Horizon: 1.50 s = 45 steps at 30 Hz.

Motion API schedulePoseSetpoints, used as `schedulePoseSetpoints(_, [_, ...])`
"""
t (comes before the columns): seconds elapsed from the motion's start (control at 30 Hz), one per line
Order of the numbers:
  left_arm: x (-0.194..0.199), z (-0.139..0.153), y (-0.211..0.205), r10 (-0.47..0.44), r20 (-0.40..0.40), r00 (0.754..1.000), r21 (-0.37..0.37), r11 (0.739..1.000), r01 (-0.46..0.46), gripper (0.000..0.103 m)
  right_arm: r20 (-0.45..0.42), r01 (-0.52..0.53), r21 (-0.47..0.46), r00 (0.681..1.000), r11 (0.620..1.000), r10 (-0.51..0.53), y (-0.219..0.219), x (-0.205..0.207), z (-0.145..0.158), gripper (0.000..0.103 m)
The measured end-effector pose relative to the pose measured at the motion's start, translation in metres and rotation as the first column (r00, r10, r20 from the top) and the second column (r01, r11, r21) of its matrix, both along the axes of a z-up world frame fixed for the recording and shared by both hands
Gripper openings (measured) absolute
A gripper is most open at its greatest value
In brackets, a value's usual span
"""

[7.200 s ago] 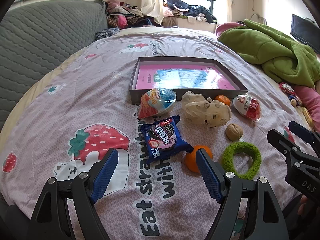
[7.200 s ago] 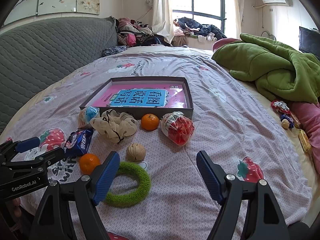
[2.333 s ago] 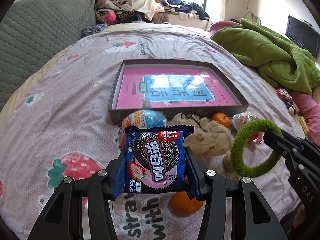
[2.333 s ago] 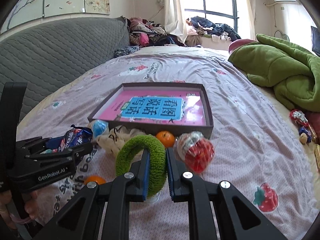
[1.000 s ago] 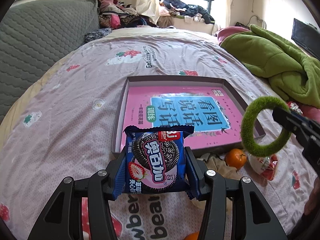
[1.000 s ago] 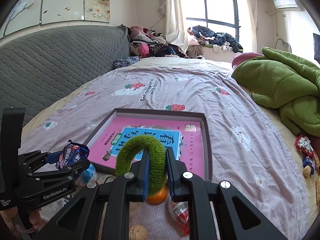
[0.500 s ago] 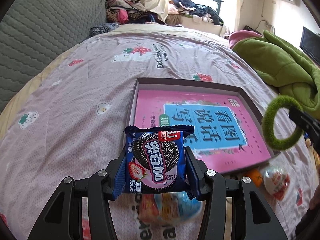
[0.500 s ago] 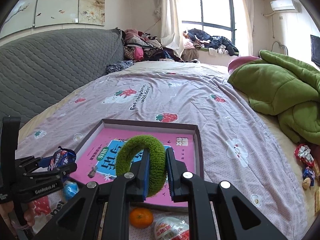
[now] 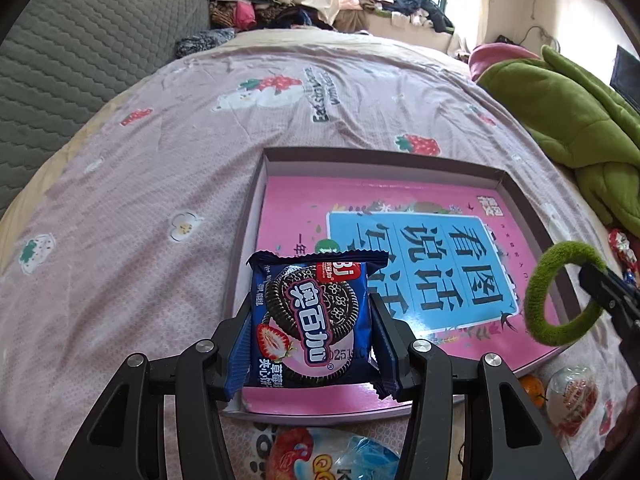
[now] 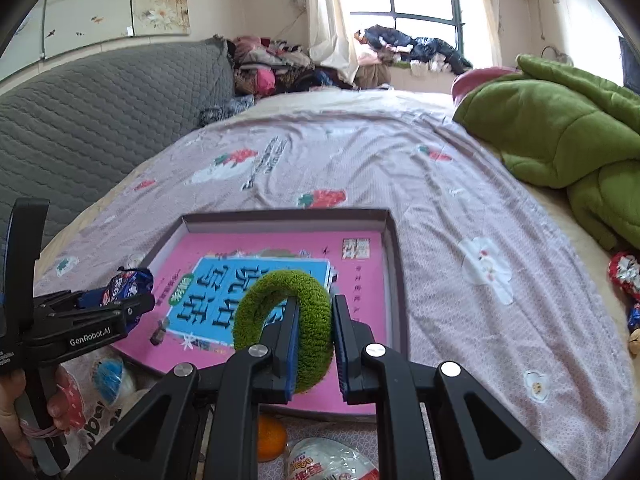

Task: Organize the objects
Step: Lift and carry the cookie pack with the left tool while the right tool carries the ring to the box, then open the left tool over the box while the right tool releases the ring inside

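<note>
My left gripper [image 9: 310, 344] is shut on a blue cookie packet [image 9: 310, 320], held upright above the near left corner of a shallow box [image 9: 264, 184] with a pink and blue printed bottom. My right gripper [image 10: 313, 350] is shut on a fuzzy green ring [image 10: 296, 312], which hangs over the box [image 10: 394, 248] near its front edge. In the left wrist view the green ring [image 9: 560, 292] shows at the right, over the box's right side. In the right wrist view the cookie packet [image 10: 128, 284] sits in the left gripper [image 10: 132, 300] at the left.
On the strawberry-print bedsheet in front of the box lie an orange [image 10: 270, 438], a red and clear plastic egg toy [image 9: 570, 398] and a blue and orange egg toy [image 9: 332, 456]. A green quilt [image 10: 560, 128] is heaped at the right. A grey headboard [image 10: 100, 120] rises at the left.
Both grippers have moved forward and slightly down over the box, each keeping its hold. The box now fills more of both views and the loose objects have slid to the bottom edge.
</note>
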State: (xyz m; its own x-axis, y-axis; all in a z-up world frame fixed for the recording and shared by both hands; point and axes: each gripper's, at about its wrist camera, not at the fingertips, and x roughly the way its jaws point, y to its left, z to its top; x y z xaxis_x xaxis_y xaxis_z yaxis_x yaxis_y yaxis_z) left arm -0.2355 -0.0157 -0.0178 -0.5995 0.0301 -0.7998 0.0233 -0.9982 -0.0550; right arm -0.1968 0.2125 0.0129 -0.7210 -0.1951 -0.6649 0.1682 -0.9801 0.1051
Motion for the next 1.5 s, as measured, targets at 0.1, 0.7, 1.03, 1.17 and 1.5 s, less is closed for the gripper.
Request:
schedulePoseSetpoints(0.1, [-0.004, -0.006, 0.001, -0.002, 0.02, 1.0, -0.005, 1.0, 0.002, 0.054, 0.022, -0.006, 0.021, 1.0, 1.0, 0.005, -0.003, -0.004, -0.008, 0.016])
schedulePoseSetpoints(0.7, [-0.015, -0.027, -0.002, 0.015, 0.113, 0.994, -0.031, 0.999, -0.011, 0.054, 0.135, 0.026, 0.095, 0.99, 0.995, -0.039, -0.008, -0.016, -0.035, 0.016])
schedulePoseSetpoints(1.03, [-0.016, -0.021, 0.001, 0.003, 0.109, 0.994, -0.047, 0.999, 0.002, 0.055, 0.128, 0.043, 0.081, 0.99, 0.996, -0.053, -0.005, -0.015, -0.027, 0.033])
schedulePoseSetpoints(1.17, [-0.012, -0.015, 0.001, -0.004, 0.094, 0.996, -0.045, 0.999, 0.008, 0.057, 0.116, 0.045, 0.076, 0.992, 0.996, -0.054, -0.004, -0.013, -0.022, 0.033])
schedulePoseSetpoints(1.5, [0.003, 0.002, 0.003, -0.019, 0.05, 0.999, -0.029, 0.999, 0.021, 0.063, 0.097, 0.031, 0.056, 0.995, 0.998, -0.036, -0.007, -0.005, -0.009, 0.034])
